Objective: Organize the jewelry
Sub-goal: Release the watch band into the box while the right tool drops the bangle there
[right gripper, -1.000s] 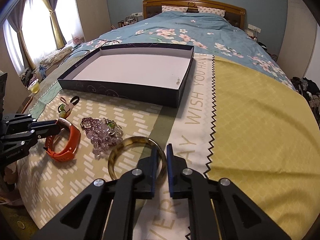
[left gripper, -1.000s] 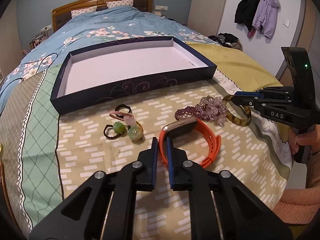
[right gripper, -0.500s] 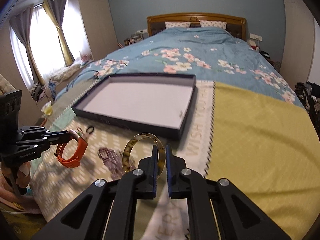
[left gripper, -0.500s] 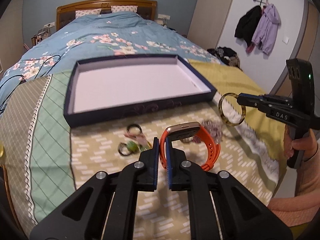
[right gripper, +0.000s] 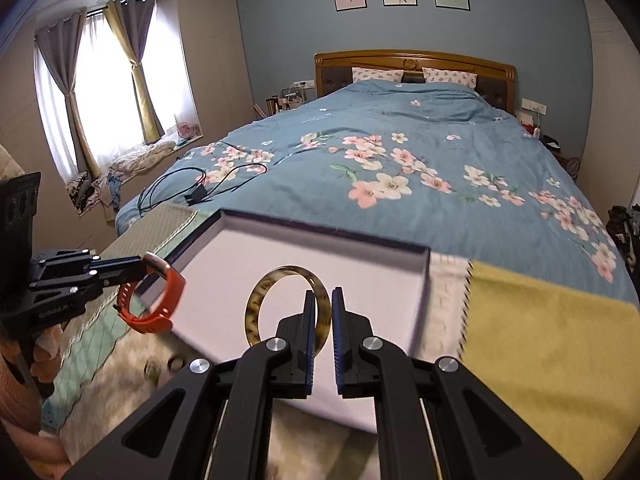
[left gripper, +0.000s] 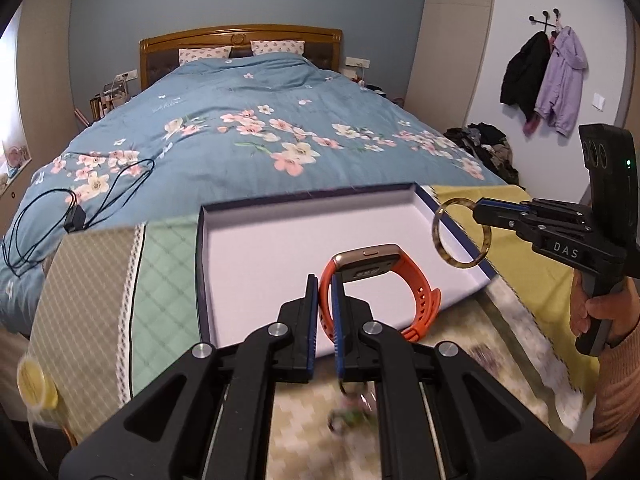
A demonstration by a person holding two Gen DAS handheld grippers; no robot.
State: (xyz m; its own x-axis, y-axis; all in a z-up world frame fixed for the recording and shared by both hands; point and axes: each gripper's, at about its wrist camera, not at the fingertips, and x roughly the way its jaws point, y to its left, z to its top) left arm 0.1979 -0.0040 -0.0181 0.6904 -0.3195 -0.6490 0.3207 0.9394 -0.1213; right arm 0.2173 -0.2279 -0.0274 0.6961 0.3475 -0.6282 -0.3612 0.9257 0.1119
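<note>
"DAS" lettering on right hand-held gripper (left gripper: 478, 211), clamping tortoiseshell bangle (left gripper: 460, 233)

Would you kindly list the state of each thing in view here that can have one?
Left gripper: shut on the orange watch strap.
Right gripper: shut on the bangle rim.
Orange watch: held in the air before the box.
Tortoiseshell bangle: held in the air, upright.
Dark box: open, nothing visible inside.
Curtains: drawn apart, tied back.
</note>
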